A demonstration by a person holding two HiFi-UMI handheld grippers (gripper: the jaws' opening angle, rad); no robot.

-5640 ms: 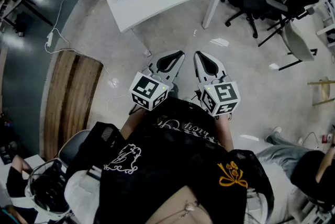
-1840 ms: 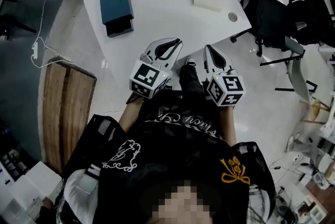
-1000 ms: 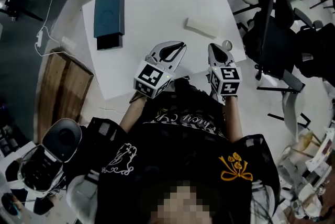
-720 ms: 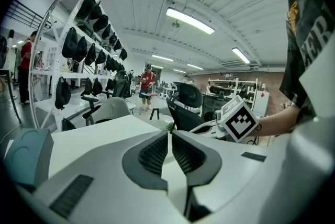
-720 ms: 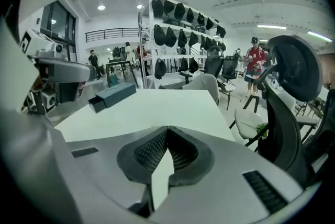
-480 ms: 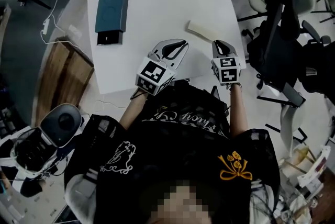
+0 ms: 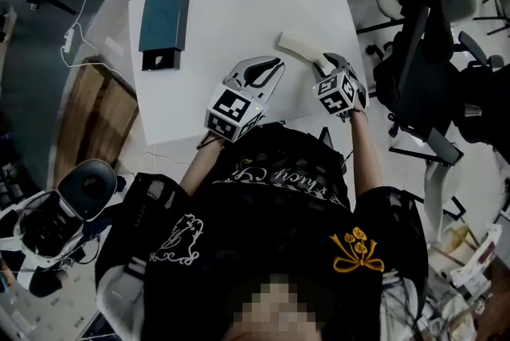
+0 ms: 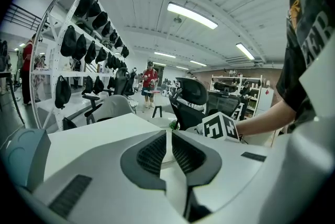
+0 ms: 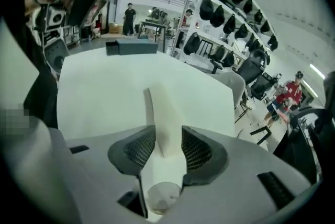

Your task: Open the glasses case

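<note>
Glasses case (image 7: 295, 45) end, perhaps behind right tool (image 7: 329, 62)

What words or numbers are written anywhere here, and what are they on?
Nothing here reads clearly.
Black shirt: curly upside-down script, too ornate to read.
Big shirt letters in the left gripper view: cut off at the edge, unreadable.
Left marker cube, right marker cube: black-and-white squares, no words.
Glasses case, teal box: no print visible.

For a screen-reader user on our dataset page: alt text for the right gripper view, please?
The right tool, jaws opening, straddles the near end of a cream glasses case on a white table. A dark box sits near the table's far edge.
</note>
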